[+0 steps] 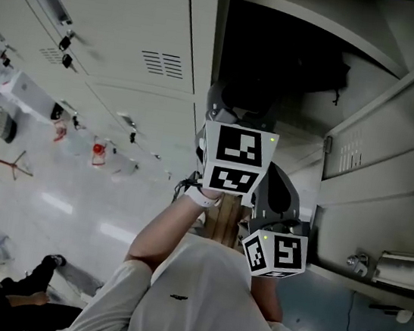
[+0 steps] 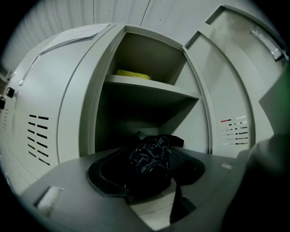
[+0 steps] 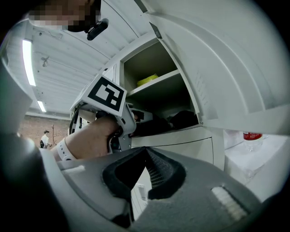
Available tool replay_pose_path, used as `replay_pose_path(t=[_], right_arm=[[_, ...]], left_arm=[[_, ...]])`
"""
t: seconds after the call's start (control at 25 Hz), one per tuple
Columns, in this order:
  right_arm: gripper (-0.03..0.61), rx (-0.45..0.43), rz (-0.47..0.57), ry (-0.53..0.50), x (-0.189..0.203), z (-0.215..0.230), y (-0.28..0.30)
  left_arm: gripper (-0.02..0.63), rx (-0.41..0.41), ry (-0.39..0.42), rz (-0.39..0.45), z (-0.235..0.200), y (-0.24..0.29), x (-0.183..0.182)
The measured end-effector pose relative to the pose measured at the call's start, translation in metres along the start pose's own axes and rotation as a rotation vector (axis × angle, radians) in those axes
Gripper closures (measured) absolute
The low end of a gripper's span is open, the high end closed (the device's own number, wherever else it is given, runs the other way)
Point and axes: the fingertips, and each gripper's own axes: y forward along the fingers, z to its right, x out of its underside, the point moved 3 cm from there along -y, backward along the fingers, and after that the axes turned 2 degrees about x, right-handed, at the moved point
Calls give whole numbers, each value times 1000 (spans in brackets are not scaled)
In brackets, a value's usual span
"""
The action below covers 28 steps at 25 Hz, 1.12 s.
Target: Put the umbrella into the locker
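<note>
The black folded umbrella (image 2: 152, 158) sits crumpled between the pads of my left gripper (image 2: 150, 150), which is shut on it. It is held level in front of the open locker (image 2: 136, 113), facing the dark lower compartment under the shelf (image 2: 154, 87). In the head view the left gripper (image 1: 233, 115) reaches toward the locker opening (image 1: 284, 49), and its marker cube hides the jaws and the umbrella. My right gripper (image 3: 144, 152) is shut with nothing in it. It hangs back, lower and to the right (image 1: 273, 192), and looks at the left hand (image 3: 88, 136).
The locker's door (image 1: 395, 134) stands open on the right. Closed lockers (image 1: 126, 35) line the left. A yellow thing (image 2: 131, 74) lies on the upper shelf. A dark shape (image 3: 183, 118) shows in the lower compartment. A red-capped bottle (image 3: 252, 136) stands to the right.
</note>
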Motion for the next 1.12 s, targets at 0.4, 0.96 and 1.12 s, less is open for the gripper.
replay_pose_path(t=[0.4,0.96,1.12], right_arm=[[584,-19,-14,11,8,-8,-18],[584,-35,-34,4,19,-20,-48],[584,-38,-42,11,25,-22,-60]], left_arm=[[301,-14,-55,44,-7,-23,5],[371,-20,-12,11,-3,-36,10],[382,-44,-24,43,0,-56,8]])
